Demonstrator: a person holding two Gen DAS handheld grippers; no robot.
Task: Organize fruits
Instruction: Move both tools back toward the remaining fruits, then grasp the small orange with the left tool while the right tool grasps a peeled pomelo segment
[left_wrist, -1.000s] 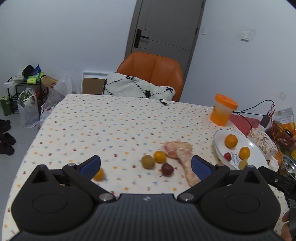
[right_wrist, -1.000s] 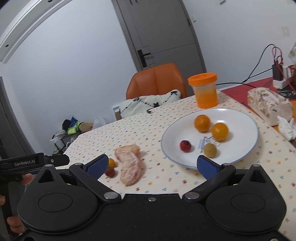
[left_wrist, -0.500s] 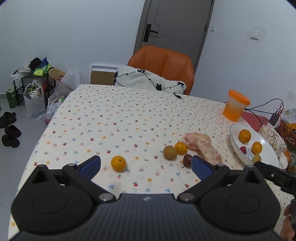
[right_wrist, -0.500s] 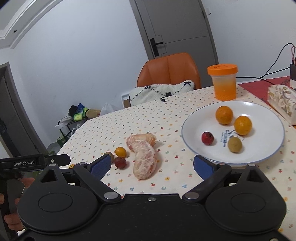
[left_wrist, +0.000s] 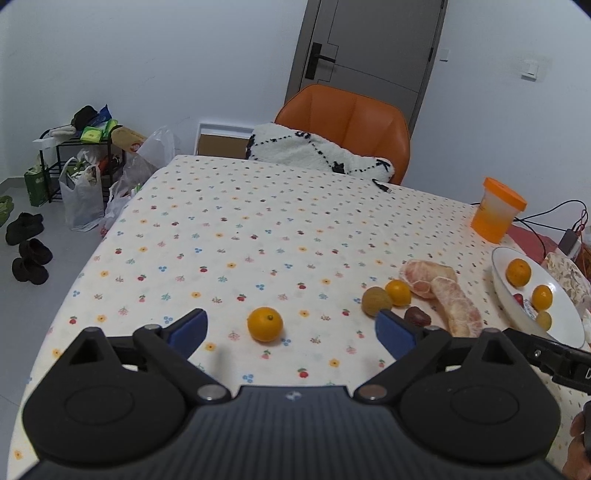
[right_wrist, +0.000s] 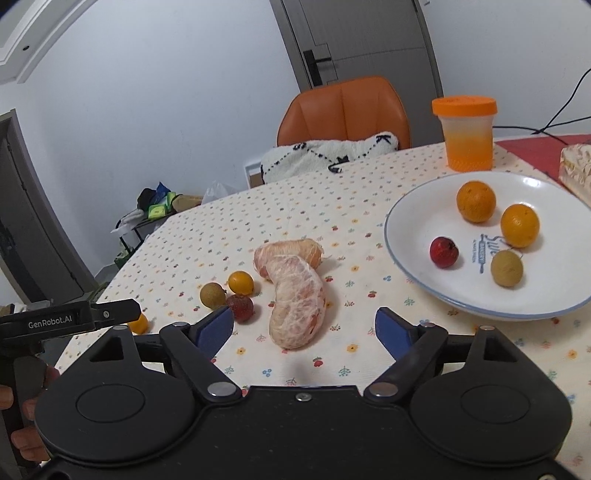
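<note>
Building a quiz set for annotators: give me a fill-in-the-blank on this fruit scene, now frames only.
1. The white plate holds ____ fruits.
2. Both peeled pomelo pieces lie on the ____, not on the plate.
3. The cup beyond the plate has an ____ lid.
4. The left hand-held gripper has its jaws ____, a lone orange lying ahead between them.

Missing: four; tablecloth; orange; open

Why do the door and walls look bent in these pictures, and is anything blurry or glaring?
Left wrist view: fisheye lens bows the door and darkens the corners; fruit stays sharp, the lone orange casting only a soft shadow. Right wrist view: same curving, strongest at the edges; the white plate is bright without harsh glare.
</note>
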